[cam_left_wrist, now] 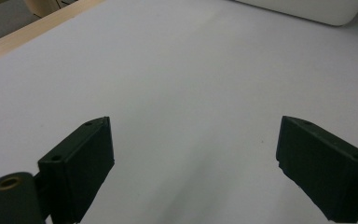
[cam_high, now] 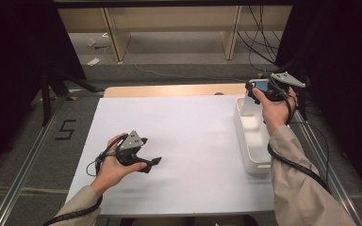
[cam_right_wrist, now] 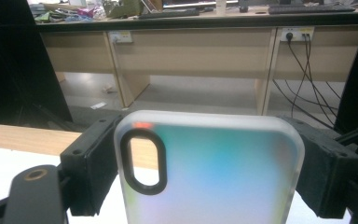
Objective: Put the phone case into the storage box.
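frosted phone case point(cam_right_wrist: 214, 172) clamped between right gripper point(cam_right_wrist: 209, 163) jaws

Place: a lab or test room is shown.
Table point(cam_high: 169, 141): covered in white and set inside a metal rail frame point(cam_high: 23, 174).
Background: wooden benches point(cam_right_wrist: 191, 56), wall plugs point(cam_right_wrist: 297, 33) and hanging cables point(cam_right_wrist: 303, 70) are seen.
Floor: a number mark point(cam_high: 65, 129) is stuck down.

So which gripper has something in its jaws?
The right gripper, raised over the white bin, clamps a phone case. The left gripper hangs open over the bare mat.
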`<control>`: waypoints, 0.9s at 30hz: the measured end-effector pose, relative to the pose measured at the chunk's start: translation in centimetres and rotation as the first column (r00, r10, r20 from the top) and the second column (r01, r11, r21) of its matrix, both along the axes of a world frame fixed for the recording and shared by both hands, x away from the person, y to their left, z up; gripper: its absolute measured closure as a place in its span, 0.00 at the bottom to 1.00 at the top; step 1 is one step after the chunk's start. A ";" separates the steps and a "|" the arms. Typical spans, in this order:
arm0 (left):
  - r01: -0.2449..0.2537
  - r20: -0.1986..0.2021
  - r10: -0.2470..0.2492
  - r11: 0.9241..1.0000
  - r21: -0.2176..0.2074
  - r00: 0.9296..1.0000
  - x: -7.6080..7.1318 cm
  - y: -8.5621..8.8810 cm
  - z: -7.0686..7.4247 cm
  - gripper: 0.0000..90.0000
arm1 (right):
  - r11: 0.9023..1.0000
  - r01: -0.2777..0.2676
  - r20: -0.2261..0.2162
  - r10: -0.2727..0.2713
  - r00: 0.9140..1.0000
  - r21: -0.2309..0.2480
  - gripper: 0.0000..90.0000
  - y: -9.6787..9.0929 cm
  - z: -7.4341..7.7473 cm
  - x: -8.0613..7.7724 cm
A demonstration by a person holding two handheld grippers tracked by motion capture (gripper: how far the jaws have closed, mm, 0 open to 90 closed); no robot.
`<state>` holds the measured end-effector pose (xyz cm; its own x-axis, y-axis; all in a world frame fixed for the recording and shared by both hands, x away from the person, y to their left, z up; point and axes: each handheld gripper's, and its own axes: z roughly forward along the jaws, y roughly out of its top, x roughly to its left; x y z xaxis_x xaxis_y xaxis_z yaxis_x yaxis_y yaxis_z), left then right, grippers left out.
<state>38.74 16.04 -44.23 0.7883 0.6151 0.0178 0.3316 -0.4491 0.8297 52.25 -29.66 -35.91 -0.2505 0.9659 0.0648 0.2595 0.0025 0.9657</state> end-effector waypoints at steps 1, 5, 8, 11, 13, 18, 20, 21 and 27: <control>0.000 0.000 0.000 1.000 0.000 1.000 0.0 0.0 0.0 0.12 | 1.000 0.001 -0.001 -0.001 1.000 0.000 0.21 0.0 0.0 0.0; -0.003 0.001 0.003 1.000 -0.007 1.000 0.0 0.0 0.0 0.12 | 1.000 -0.001 -0.002 0.001 1.000 -0.002 0.21 0.0 0.0 0.1; -0.003 0.001 0.003 1.000 -0.007 1.000 0.0 0.0 0.0 0.12 | 1.000 -0.001 -0.003 0.001 1.000 -0.003 0.21 0.1 0.0 0.2; -0.003 0.001 0.003 1.000 -0.007 1.000 0.0 0.0 0.0 0.12 | 1.000 0.001 -0.007 -0.001 1.000 -0.004 0.21 0.1 0.0 0.3; -0.006 0.001 0.006 1.000 -0.009 1.000 0.0 0.0 0.0 0.12 | 1.000 0.002 -0.010 -0.002 1.000 -0.003 0.21 0.1 -0.1 0.4; -0.006 0.002 0.006 1.000 -0.012 1.000 0.0 0.0 0.0 0.12 | 1.000 0.003 -0.010 -0.003 1.000 -0.006 0.21 0.1 -0.1 0.6; -0.005 0.003 0.006 1.000 -0.013 1.000 0.0 0.0 0.0 0.12 | 1.000 0.005 -0.013 -0.005 1.000 -0.006 0.21 0.1 -0.2 0.7; -0.006 0.003 0.006 1.000 -0.012 1.000 0.0 0.0 0.0 0.12 | 1.000 0.005 -0.014 -0.005 1.000 -0.005 0.21 0.2 -0.2 0.7; -0.007 0.003 0.007 1.000 -0.011 1.000 0.0 0.1 0.0 0.12 | 1.000 0.012 -0.021 -0.012 1.000 -0.008 0.21 0.0 -0.3 1.0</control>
